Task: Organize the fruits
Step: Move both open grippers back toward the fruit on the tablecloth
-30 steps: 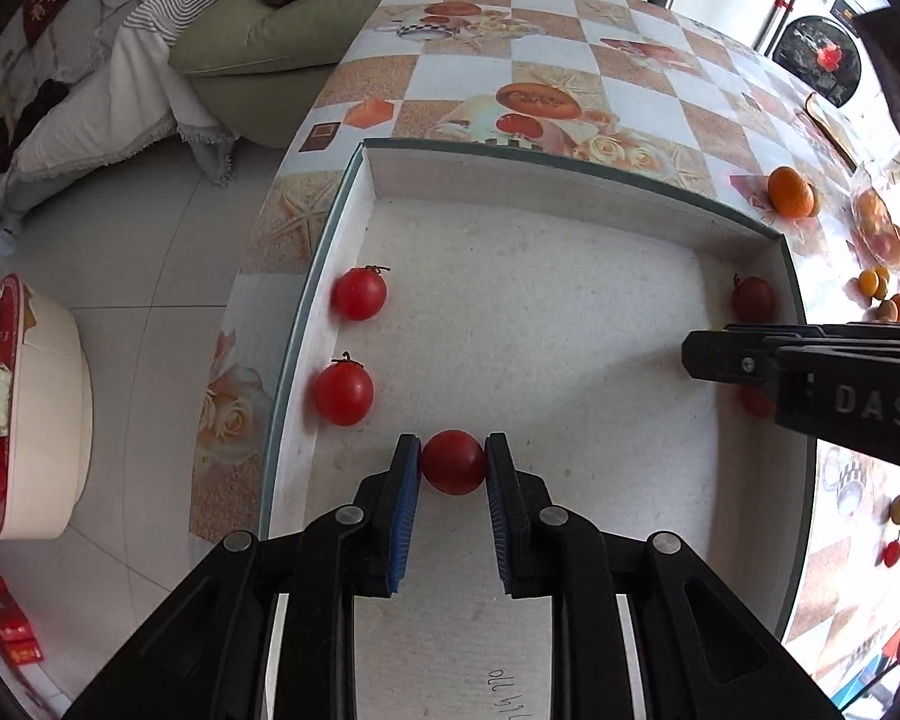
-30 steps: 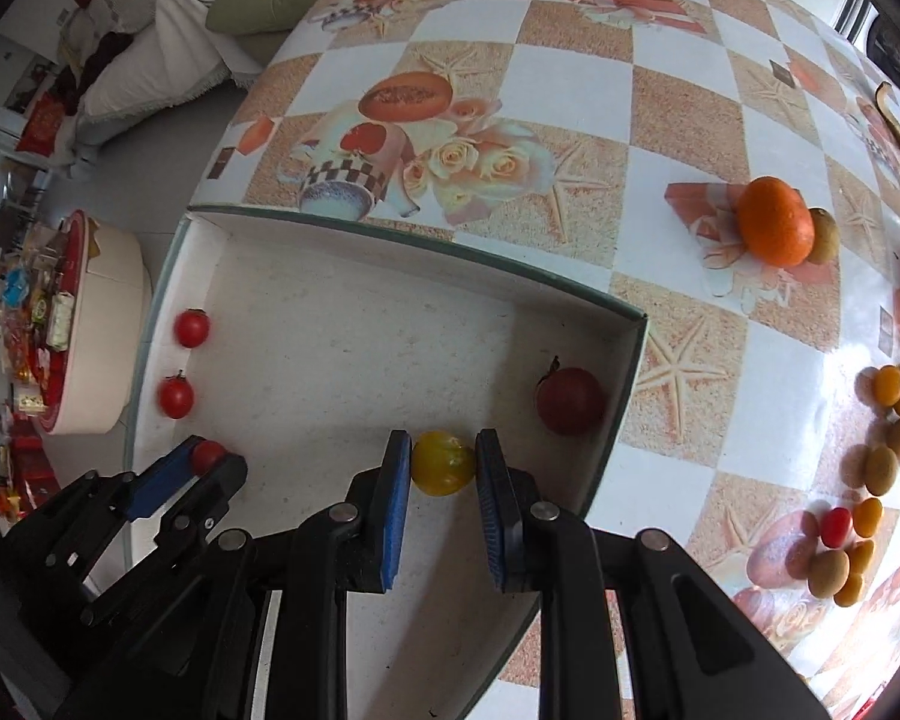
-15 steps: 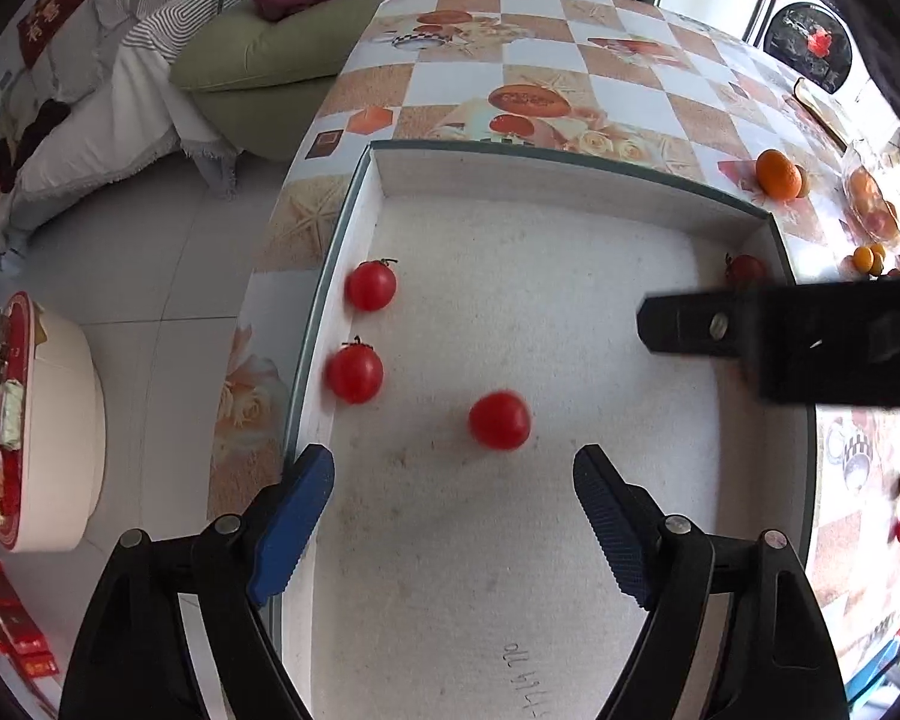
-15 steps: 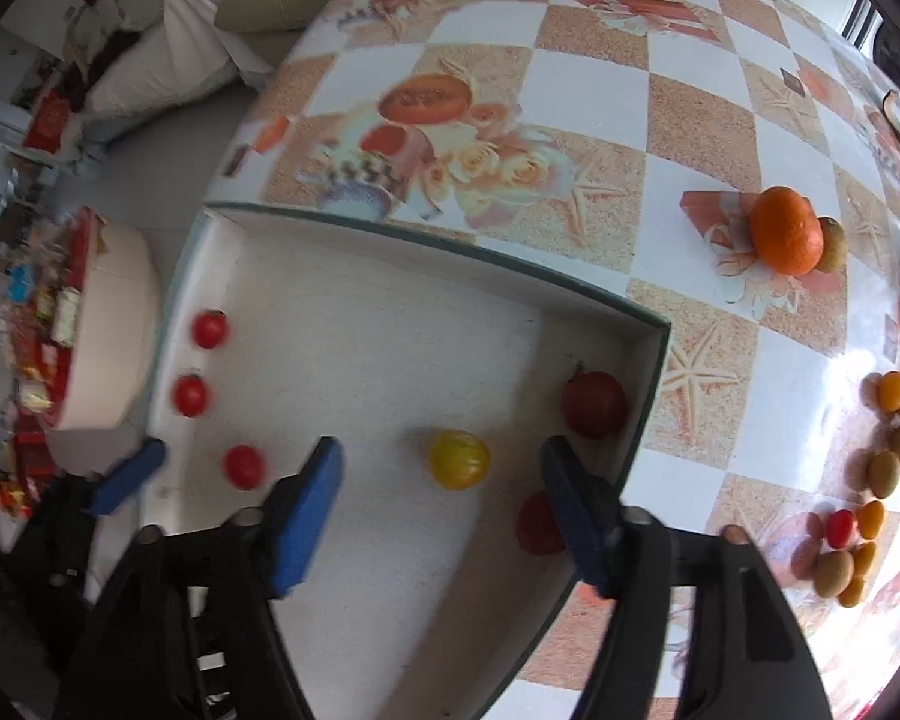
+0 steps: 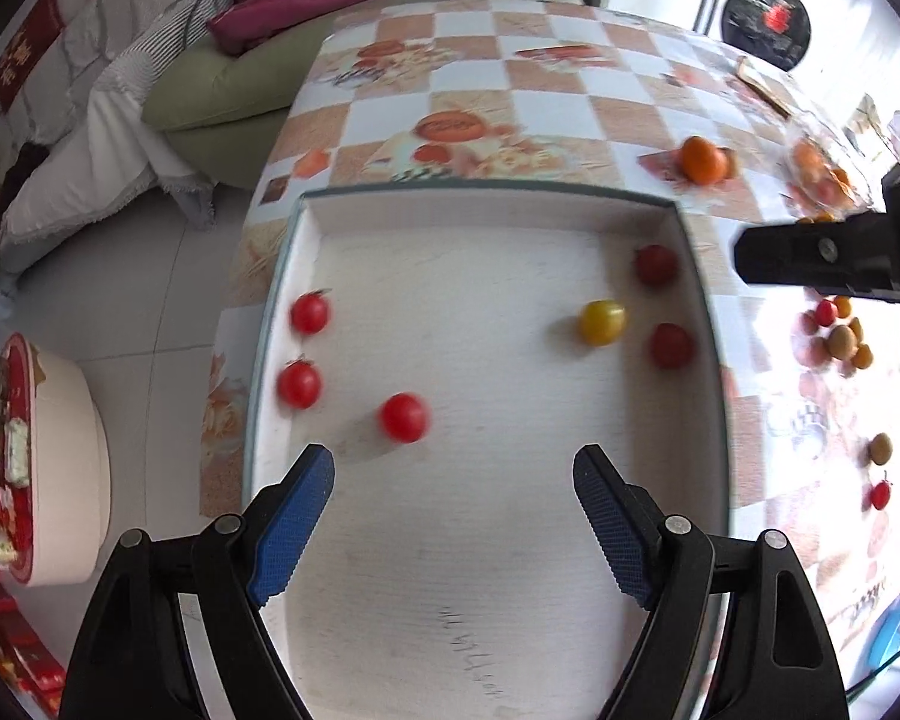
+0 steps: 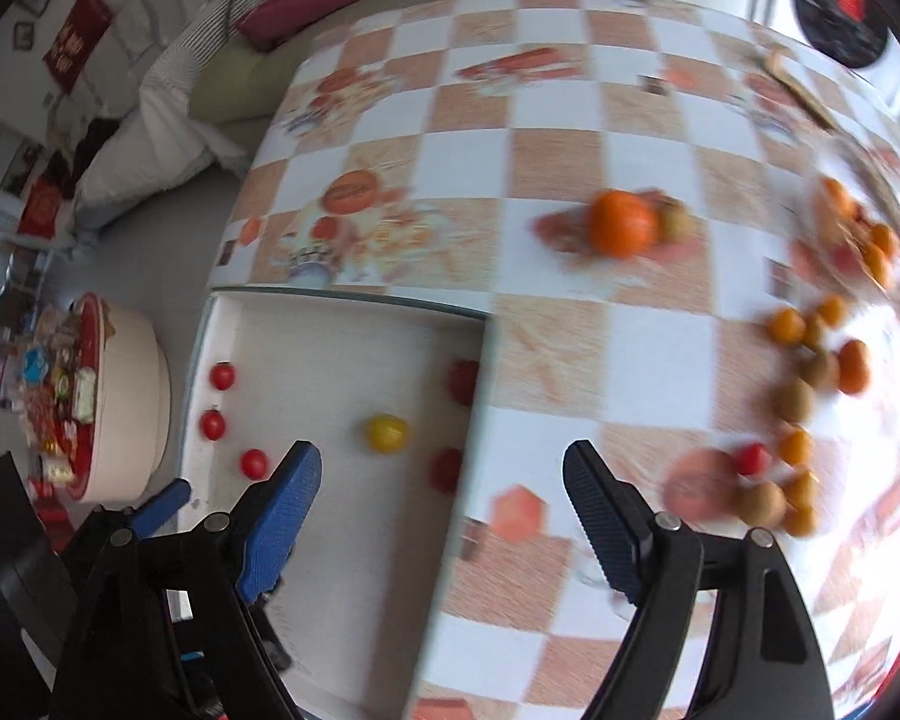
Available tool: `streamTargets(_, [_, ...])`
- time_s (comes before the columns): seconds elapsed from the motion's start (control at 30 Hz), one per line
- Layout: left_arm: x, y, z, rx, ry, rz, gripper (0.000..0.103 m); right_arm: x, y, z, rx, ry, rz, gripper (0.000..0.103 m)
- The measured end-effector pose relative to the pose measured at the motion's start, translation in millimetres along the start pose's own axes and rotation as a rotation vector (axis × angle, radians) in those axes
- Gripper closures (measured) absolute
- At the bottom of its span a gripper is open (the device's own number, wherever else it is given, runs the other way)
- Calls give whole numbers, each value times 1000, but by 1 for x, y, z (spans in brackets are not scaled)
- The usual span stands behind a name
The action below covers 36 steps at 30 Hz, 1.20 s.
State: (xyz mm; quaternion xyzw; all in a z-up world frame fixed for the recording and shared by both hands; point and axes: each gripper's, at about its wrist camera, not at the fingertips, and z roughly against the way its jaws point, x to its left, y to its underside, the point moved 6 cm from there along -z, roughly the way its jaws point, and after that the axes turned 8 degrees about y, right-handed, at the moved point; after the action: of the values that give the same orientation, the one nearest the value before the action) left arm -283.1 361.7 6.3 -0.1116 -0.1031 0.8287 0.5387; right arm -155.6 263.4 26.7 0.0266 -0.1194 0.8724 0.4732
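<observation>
White tray (image 5: 306,240) sits on the checkered tablecloth (image 5: 510,102), fruit lying in it at both ends. Left side of tray: two red cherry tomatoes (image 5: 309,313) near the left wall, one behind the other, and a third red tomato (image 5: 403,417) a bit further in, lying loose just ahead of the left gripper (image 5: 453,468). Left gripper jaws have just been opening and stand wide apart, nothing between the pads, tray floor bare beneath them. Right side of tray: yellow tomato (image 5: 601,321) lying free, with two dark red tomatoes (image 5: 655,264) close by against the right wall. Right gripper (image 6: 441,465) also wide apart, jaws have just been opening, holding nothing; it hangs over the tray's right edge, one finger over the tray, the other over the tablecloth. Further right, on the cloth outside the tray: an orange (image 6: 621,223) and a loose cluster of small orange, brown and red fruits (image 6: 795,402), blurred.
</observation>
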Motion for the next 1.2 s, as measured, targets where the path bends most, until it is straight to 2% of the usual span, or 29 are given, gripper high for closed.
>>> streamTargets(0.47, [-102,-28,18,-24,90,-161,20,-137,69,32,6,110,-217,18])
streamTargets(0.7, [-163,-30,4,10,154,-234,20,-188,111,36,34,166,-278,18])
streamTargets(0.97, [-221,-26,-27,58,176,-302,20,-217,158,22,86,175,-326,18])
streamTargets(1.2, [-243,-30,-53,88,187,-264,20,-223,182,10,106,188,-320,18])
